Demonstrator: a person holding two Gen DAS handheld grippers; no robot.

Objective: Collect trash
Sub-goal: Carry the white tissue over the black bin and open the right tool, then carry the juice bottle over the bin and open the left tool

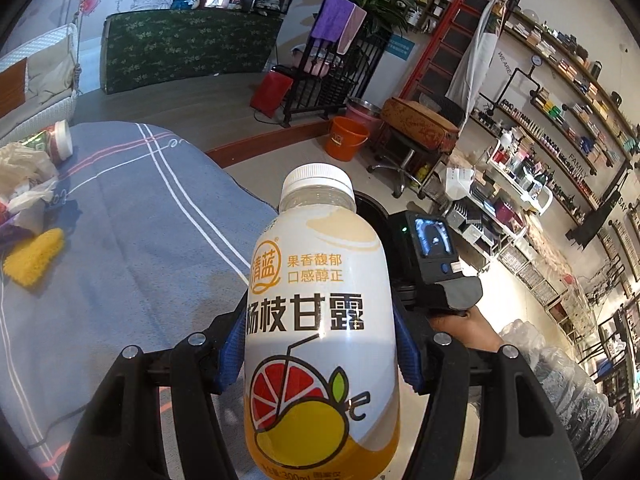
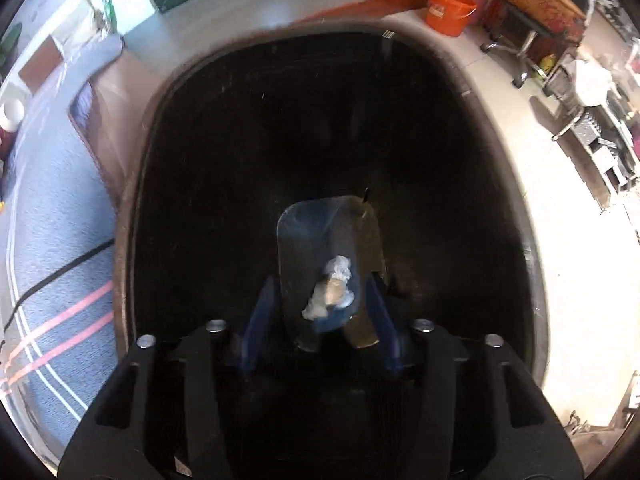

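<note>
My left gripper (image 1: pixel 320 344) is shut on a white-capped drink bottle (image 1: pixel 320 276) with a fruit label, its blue pads (image 1: pixel 231 344) pressing on both sides. Behind the bottle shows the rim of a black trash bin (image 1: pixel 370 204), with a hand (image 1: pixel 468 328) holding the right gripper's housing (image 1: pixel 434 256) over it. In the right wrist view my right gripper (image 2: pixel 320 320) points down into the bin (image 2: pixel 280 120), jaws apart. A clear plastic wrapper (image 2: pixel 320 240) with a crumpled white wad (image 2: pixel 334 288) is blurred between and below the fingers, inside the bin.
A blue-grey striped cloth (image 1: pixel 132 232) covers the surface to the left, with a yellow sponge (image 1: pixel 34 258), plastic bags (image 1: pixel 24 172) and a tub (image 1: pixel 60 140). On the floor beyond stand an orange bucket (image 1: pixel 346 138) and a stool (image 1: pixel 416 128). Shelves line the right wall.
</note>
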